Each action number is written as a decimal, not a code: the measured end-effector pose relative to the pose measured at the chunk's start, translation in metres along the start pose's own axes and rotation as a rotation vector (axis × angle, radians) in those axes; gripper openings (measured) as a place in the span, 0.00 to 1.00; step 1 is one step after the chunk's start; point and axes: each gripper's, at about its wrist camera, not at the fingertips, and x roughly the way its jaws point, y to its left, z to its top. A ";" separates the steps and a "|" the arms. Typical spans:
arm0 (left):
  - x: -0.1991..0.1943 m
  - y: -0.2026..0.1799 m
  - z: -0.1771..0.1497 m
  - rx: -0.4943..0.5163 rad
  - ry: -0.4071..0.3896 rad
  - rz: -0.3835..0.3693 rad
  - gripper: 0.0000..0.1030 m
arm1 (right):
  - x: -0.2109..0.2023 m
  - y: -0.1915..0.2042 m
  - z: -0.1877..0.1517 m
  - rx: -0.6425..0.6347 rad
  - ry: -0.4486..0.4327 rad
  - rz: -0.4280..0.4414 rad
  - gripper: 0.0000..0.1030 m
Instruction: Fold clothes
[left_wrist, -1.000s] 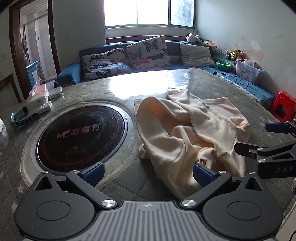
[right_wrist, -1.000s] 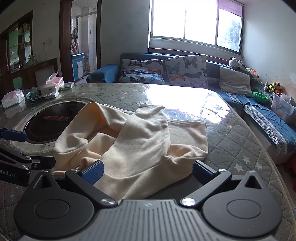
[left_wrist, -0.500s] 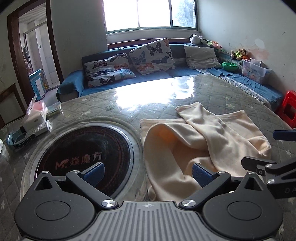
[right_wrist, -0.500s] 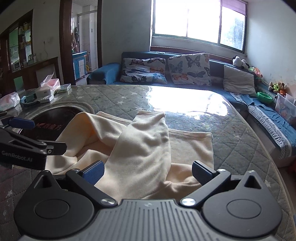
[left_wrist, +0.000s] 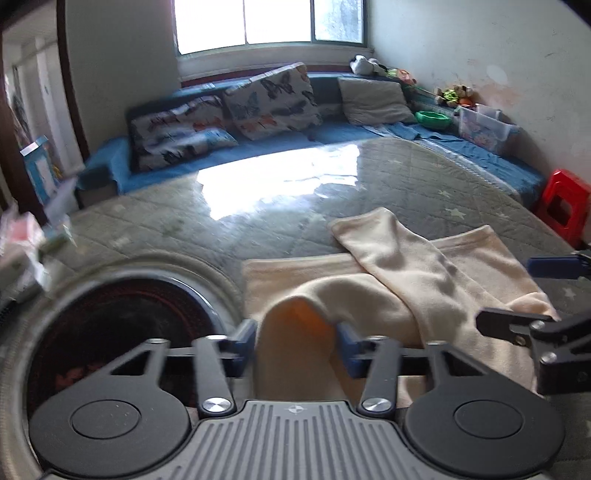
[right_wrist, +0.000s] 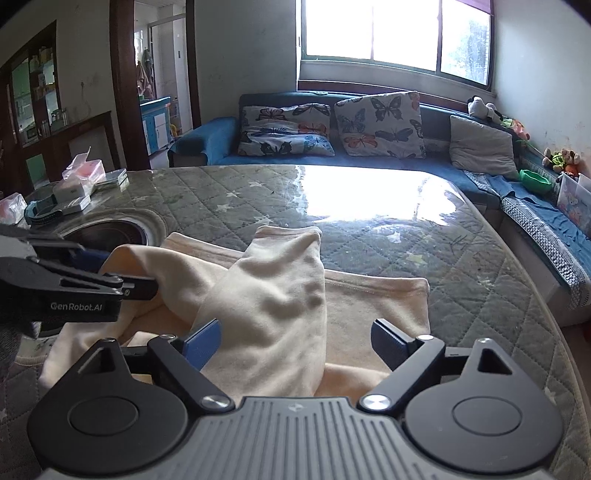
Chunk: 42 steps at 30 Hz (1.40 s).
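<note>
Two grippers: over cream sweatshirt (right_wrist: 280, 302)
left gripper (left_wrist: 295, 341): half-closed — fold bulging between pads, grip unclear
right gripper (right_wrist: 295, 339): agape — sleeve between, unpinched

Window (right_wrist: 395, 33) glare, left-view motion blur

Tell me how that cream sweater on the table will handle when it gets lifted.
Probably floppy: the cream sweater already slumps in soft folds, with a sleeve draped across it. It looks thick, so likely some drag and sag. The left tool is closing around a raised fold, so a pinch should hold; the right tool is open.
</note>
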 end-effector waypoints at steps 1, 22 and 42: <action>0.002 0.003 -0.001 -0.011 0.008 -0.023 0.16 | 0.003 0.000 0.002 -0.003 0.001 0.004 0.87; -0.036 0.027 -0.031 -0.015 -0.085 0.025 0.06 | 0.096 0.039 0.045 -0.081 0.092 0.034 0.44; -0.083 0.069 -0.072 -0.125 -0.099 0.146 0.06 | -0.015 -0.052 0.009 0.050 -0.058 -0.195 0.04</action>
